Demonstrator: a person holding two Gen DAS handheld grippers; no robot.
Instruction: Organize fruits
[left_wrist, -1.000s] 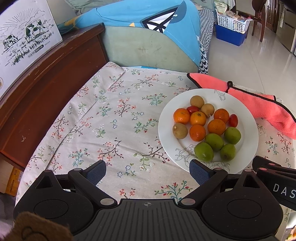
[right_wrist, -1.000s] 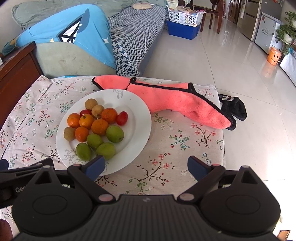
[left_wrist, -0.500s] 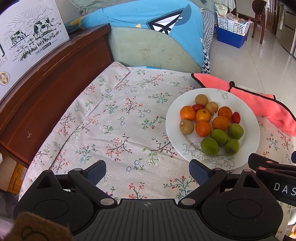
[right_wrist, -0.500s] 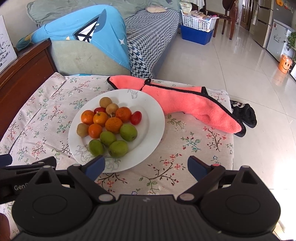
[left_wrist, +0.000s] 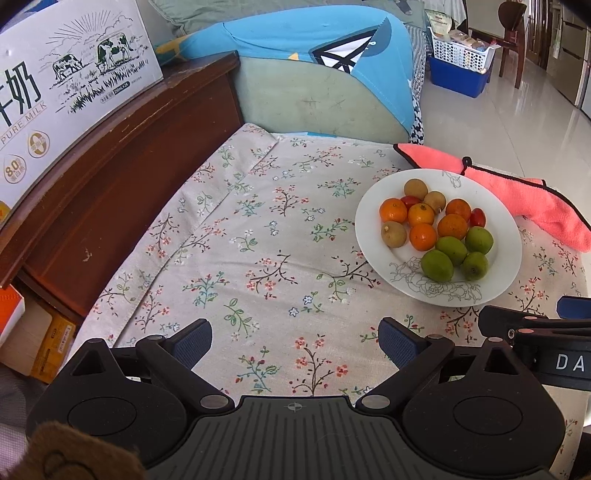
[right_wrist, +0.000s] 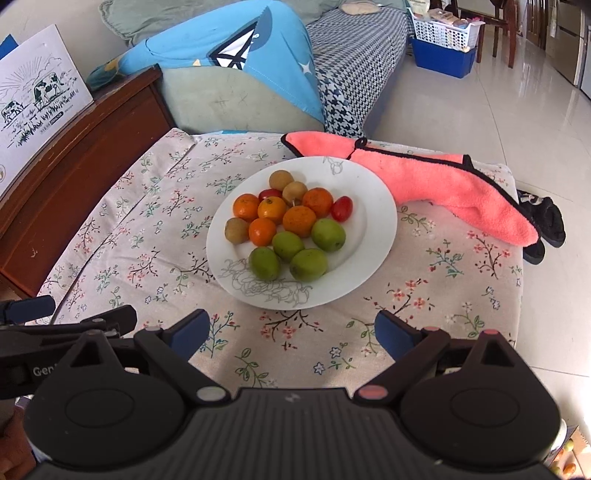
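Both grippers hang spread and empty over the near edge of the floral tablecloth (right_wrist: 155, 236): left gripper (left_wrist: 294, 338), right gripper (right_wrist: 291, 328), nothing between either's fingers. Beyond them sits the white plate (right_wrist: 373, 206), right of centre on the cloth. On it, nearest: four green fruits (right_wrist: 308, 264). Behind these, five small oranges (right_wrist: 299, 220), three brown round fruits (right_wrist: 236, 230) and two cherry tomatoes (right_wrist: 341, 208), all packed touching. Farther back, a pink towel (right_wrist: 443, 184) lies against the plate's far rim; past it, the sofa (right_wrist: 236, 99). Likely risk: reaching into the tight cluster nudges neighbours, and round fruit could roll off the shallow plate; tomatoes may squash under a hard pinch.
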